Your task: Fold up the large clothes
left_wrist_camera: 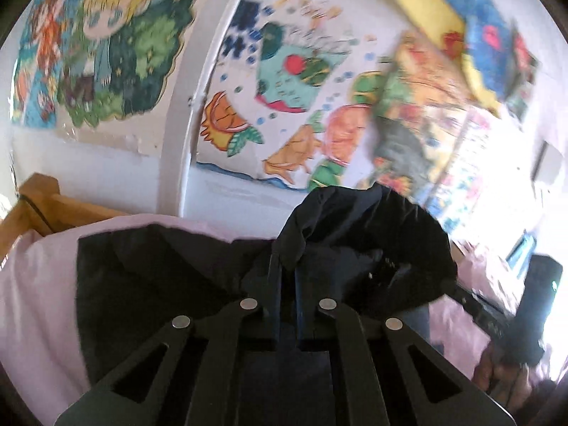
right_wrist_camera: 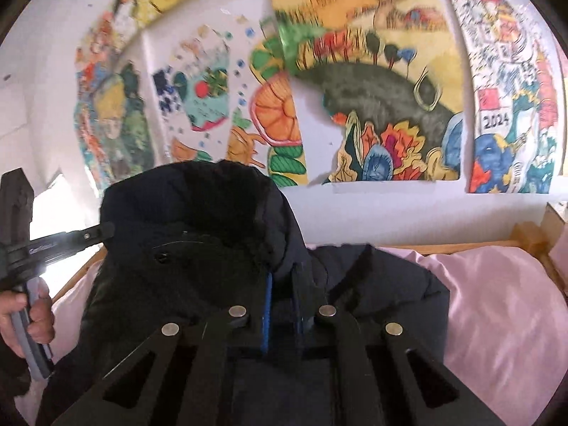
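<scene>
Left gripper (left_wrist_camera: 287, 266) fingers pinched nearly together on a raised fold of the dark jacket (left_wrist_camera: 159, 284), fabric bunched up between and above the tips. Right gripper (right_wrist_camera: 282, 277) same: fingers close together, clamped on jacket (right_wrist_camera: 198, 234) fabric near the collar/hood, blue pad edge visible along the left finger.

Jacket is dark navy, puffy, partly lifted at the gripped edge; the rest lies spread on a pink sheet (left_wrist_camera: 32, 301) (right_wrist_camera: 497, 301) covering the bed. Hood or collar section stands up in front of both cameras. A snap button (right_wrist_camera: 160, 257) shows on the jacket in the right wrist view.

Right wrist view also catches the left gripper body (right_wrist_camera: 21, 238) at the left edge, person's hand (right_wrist_camera: 32, 319) wrapped around its handle. Left wrist view shows the right gripper (left_wrist_camera: 525, 305) at the far right, and what looks like a hand below it, blurred.

Wooden bed frame (left_wrist_camera: 39, 206) (right_wrist_camera: 525, 241) borders the sheet. Behind it, white wall (left_wrist_camera: 117, 174) covered with colourful drawings (left_wrist_camera: 291, 81) (right_wrist_camera: 372, 106); one reads "2024" (right_wrist_camera: 495, 120). Both views motion-blurred.
</scene>
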